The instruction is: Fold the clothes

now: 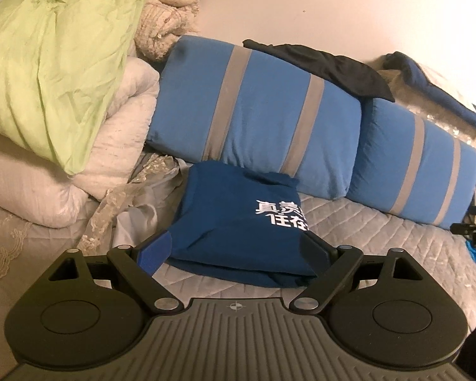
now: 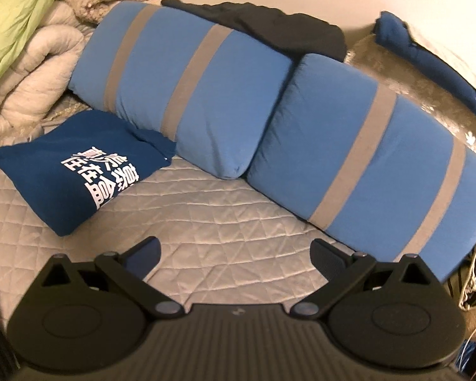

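Navy shirt (image 1: 238, 222) (white print up) lies folded on the quilted bed (image 2: 225, 209), left of centre, against two blue pillows (image 2: 187, 85). Left gripper (image 1: 234, 250) jaws spread around its near edge; right gripper (image 2: 234, 254) spread, empty.

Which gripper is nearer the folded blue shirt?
Left. The left gripper sits open right at the shirt; the right gripper is off to its right over bare quilt.

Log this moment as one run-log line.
task: fold clothes | folded blue shirt: on quilted bed, against striped pillow | left gripper: open | right gripper: open, empty
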A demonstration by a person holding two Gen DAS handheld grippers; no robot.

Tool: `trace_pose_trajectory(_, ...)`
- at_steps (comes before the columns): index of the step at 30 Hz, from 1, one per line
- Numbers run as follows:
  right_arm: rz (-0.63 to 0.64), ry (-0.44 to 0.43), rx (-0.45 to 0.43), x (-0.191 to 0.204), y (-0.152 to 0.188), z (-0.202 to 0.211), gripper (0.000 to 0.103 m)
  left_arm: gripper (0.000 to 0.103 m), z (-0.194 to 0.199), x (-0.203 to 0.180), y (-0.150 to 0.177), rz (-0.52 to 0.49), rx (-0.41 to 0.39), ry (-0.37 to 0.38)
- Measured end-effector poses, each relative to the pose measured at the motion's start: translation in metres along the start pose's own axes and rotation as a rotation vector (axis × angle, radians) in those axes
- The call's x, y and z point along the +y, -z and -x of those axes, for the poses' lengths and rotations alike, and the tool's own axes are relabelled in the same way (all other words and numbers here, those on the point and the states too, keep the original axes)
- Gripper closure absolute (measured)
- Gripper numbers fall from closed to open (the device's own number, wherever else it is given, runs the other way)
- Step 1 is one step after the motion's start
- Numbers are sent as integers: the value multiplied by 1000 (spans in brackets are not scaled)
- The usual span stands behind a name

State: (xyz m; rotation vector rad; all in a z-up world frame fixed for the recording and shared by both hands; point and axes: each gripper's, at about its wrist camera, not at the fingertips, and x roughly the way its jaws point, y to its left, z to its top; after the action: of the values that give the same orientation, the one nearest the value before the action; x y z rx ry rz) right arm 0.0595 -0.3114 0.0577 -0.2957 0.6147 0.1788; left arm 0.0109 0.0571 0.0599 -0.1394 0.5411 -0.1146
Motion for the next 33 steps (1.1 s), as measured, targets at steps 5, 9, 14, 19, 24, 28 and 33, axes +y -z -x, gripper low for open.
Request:
trace_pose_trajectory(5, -27, -20, -13, -14, 4, 20, 0, 14, 7, -7, -5, -15, 11, 10)
trace_pose_trajectory(9, -24, -19, -13, -25, 7, 32, 0, 14, 14, -13, -10, -27, 11, 27)
trace_pose_trajectory(14, -53, -69, -4, -50, 14, 45, 0, 14, 23, -17, -20, -35, 18, 46)
trace_pose_trajectory(19, -58, -155, -33, -84, 26, 69, 0, 14, 39, -19, -33, -45, -8, 73)
trace_pose_trajectory(24, -122, -158, -51, -133, 42, 98, 0, 14, 59, -17, -49, -71, -54, 77)
trace_pose_trajectory(28, -193, -140, -75, -180, 52, 126, 0, 14, 77, -14, -65, -85, -101, 73)
trace_pose_trajectory(33, -267, -78, -130, -238, 64, 167, 0, 14, 103, -8, -87, -86, -167, 56)
